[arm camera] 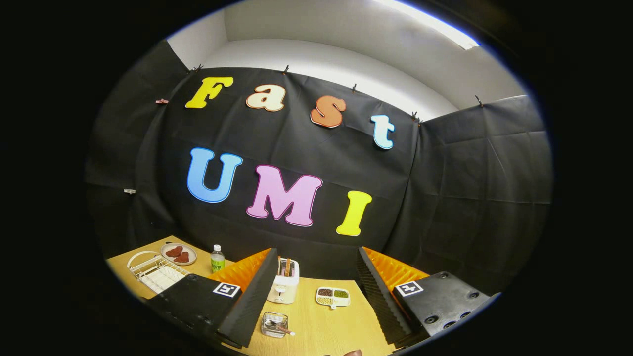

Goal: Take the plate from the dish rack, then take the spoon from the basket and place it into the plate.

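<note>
Your jaws stand wide open and empty; the spoon (280, 327) probably still lies in the basket (275, 325), so nothing looks done.

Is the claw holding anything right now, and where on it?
Nothing is held: the claw is open above the table, with the toaster beyond its fingers.

Table (321, 326): light wood grain
Dish rack (156, 272): white wire
Toaster (284, 287): cream
Plate (178, 253) behind dish rack: pale, brown-red pieces
Bottle (217, 258) left of toaster: green label
Divided tray (333, 295) right of toaster: white, brown and green fillings
</note>
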Demonstrator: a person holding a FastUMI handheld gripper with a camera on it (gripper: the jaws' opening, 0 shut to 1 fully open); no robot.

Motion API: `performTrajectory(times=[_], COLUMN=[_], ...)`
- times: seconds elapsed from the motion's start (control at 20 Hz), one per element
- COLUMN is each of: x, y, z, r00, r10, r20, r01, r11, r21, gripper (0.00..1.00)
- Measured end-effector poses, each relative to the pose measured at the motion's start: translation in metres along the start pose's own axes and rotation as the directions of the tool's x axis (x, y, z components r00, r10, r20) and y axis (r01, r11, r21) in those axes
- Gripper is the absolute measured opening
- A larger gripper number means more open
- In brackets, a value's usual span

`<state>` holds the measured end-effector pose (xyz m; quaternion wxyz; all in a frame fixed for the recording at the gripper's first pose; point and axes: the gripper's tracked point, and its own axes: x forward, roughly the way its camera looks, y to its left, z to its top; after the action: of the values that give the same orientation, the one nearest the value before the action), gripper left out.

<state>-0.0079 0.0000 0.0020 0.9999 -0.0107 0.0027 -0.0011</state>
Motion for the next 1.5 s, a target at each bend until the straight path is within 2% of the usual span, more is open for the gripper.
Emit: performTrajectory(times=[1.05, 1.25, 1.5], x=[0.001, 0.005, 0.023], y=[-0.001, 0.008, 0.044], z=[-0.006, -0.010, -0.010], r00=[1.000, 0.999, 0.989], r10=[0.004, 0.036, 0.129], r20=[-0.007, -0.025, -0.068], r01=[-0.004, -0.035, -0.124], r11=[1.000, 0.999, 0.990], r21=[0.015, 0.036, 0.068], gripper=[0.97, 0.97, 0.97])
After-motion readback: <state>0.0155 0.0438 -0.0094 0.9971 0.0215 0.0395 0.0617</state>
